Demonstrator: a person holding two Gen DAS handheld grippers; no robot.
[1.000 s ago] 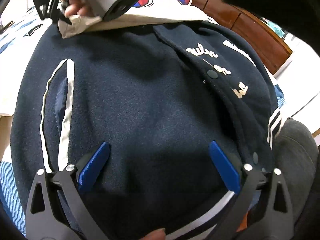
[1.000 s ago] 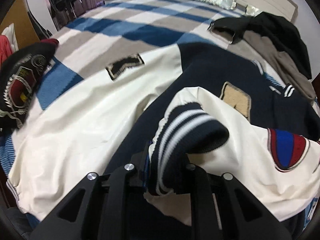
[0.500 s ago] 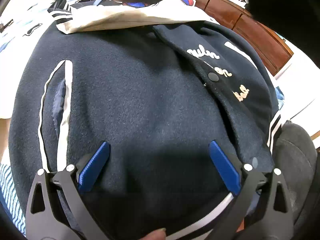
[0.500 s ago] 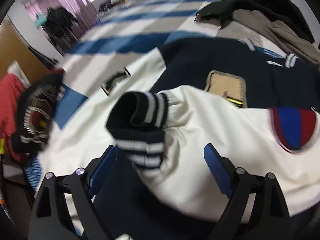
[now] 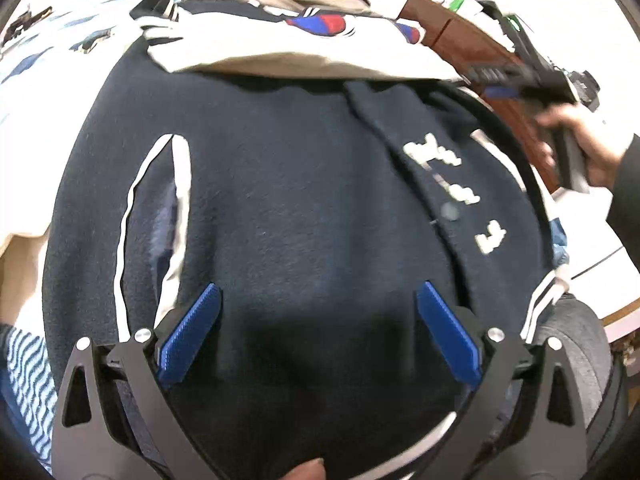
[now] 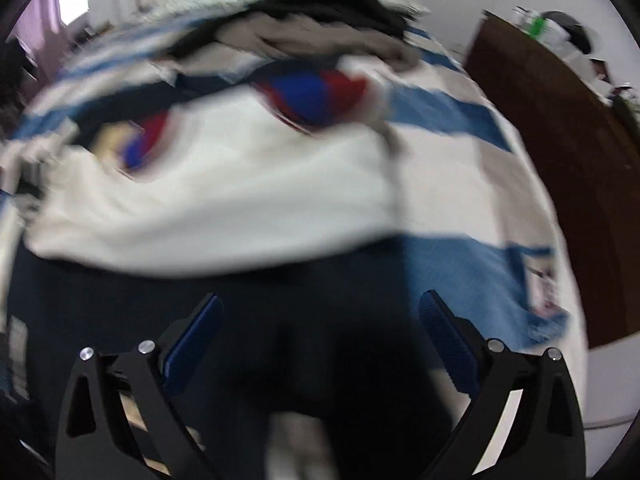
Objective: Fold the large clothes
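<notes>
Right hand-held gripper (image 6: 320,344) has just opened, dropped the cream sleeve (image 5: 304,60) across the navy jacket (image 5: 300,208) on the bed and swung aside empty; left hand-held gripper (image 5: 318,332) hovers open over the jacket, so the unpinned sleeve may slide off.

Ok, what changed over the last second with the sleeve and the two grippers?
The right gripper let go of the striped cuff: its jaws have just been opening, now with nothing between them. It swung away to the right side of the left wrist view. The cream sleeve lies folded across the navy jacket. The left gripper stayed open over the jacket.
</notes>
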